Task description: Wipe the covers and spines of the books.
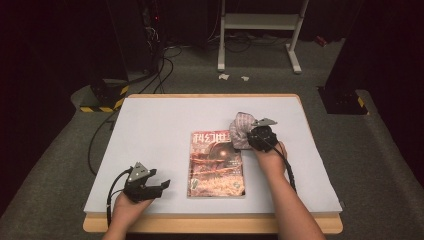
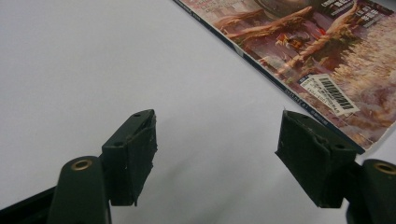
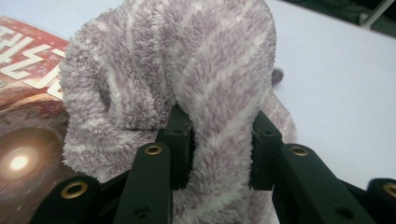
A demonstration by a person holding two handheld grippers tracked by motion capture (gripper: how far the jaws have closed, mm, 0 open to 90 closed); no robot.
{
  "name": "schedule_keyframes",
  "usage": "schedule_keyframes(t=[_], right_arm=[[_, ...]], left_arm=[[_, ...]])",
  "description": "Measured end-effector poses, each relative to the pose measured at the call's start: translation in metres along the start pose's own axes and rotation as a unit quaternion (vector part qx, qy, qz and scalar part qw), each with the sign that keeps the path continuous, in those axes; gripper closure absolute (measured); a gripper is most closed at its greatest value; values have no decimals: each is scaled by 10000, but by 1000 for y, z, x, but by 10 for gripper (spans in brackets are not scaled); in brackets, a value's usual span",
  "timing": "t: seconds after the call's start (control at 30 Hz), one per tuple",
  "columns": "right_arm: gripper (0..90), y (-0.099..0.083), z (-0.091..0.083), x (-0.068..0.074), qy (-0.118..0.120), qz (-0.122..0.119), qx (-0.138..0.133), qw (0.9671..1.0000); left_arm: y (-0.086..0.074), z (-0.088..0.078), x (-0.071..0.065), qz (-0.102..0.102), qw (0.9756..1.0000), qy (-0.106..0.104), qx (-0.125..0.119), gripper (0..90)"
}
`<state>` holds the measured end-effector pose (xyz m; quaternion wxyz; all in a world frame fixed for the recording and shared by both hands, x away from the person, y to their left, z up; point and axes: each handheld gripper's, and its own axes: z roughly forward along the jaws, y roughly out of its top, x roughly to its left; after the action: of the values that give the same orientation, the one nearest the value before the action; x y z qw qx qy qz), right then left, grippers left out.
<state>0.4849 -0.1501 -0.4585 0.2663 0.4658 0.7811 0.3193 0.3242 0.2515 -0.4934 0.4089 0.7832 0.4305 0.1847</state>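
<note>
Between right tongs [image 3: 219, 144], fluffy striped towel [image 3: 187, 70], bunched over glossy magazine [image 1: 216, 165].

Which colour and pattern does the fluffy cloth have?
Pale purple with white stripes; the cloth shows best in the right gripper view.

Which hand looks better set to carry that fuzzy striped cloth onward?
Right. The right gripper is already shut on the fuzzy lilac-and-white striped cloth by the magazine's top corner; the left gripper sits open, apart from it, near the table's front edge.
</note>
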Motion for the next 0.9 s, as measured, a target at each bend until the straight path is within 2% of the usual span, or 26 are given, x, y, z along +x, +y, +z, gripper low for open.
schedule_keyframes(t=[0.07, 0.2, 0.3, 0.33, 0.4, 0.6, 0.8, 0.9], right_arm=[[677, -2, -12, -4, -39, -77, -95, 9999], [677, -14, -37, -15, -109, -58, -238, 9996], [676, -32, -53, -26, -189, 13, -223, 9996], [676, -45, -62, -34, -203, 137, -230, 9994], [676, -49, -65, -37, -198, 186, -213, 9994], [663, -88, -81, -52, -127, 560, -18, 9984], [633, -103, -77, -54, -180, 641, 74, 9978], [604, -108, -72, -55, -259, 557, 221, 9979]], left_arm=[[1, 0, 0, -37, 10000, -17, -43, 284], [4, 2, -3, 12, 10000, -37, -68, 284], [7, 5, -6, 20, 10000, -77, -56, 284], [8, 7, -7, 14, 9999, -97, -53, 282], [10, 9, -9, 24, 9999, -130, -67, 282], [17, 17, -15, 19, 9997, -227, -38, 286], [22, 24, -20, 92, 9995, -296, 5, 287], [22, 26, -21, 92, 9995, -305, 39, 286]])
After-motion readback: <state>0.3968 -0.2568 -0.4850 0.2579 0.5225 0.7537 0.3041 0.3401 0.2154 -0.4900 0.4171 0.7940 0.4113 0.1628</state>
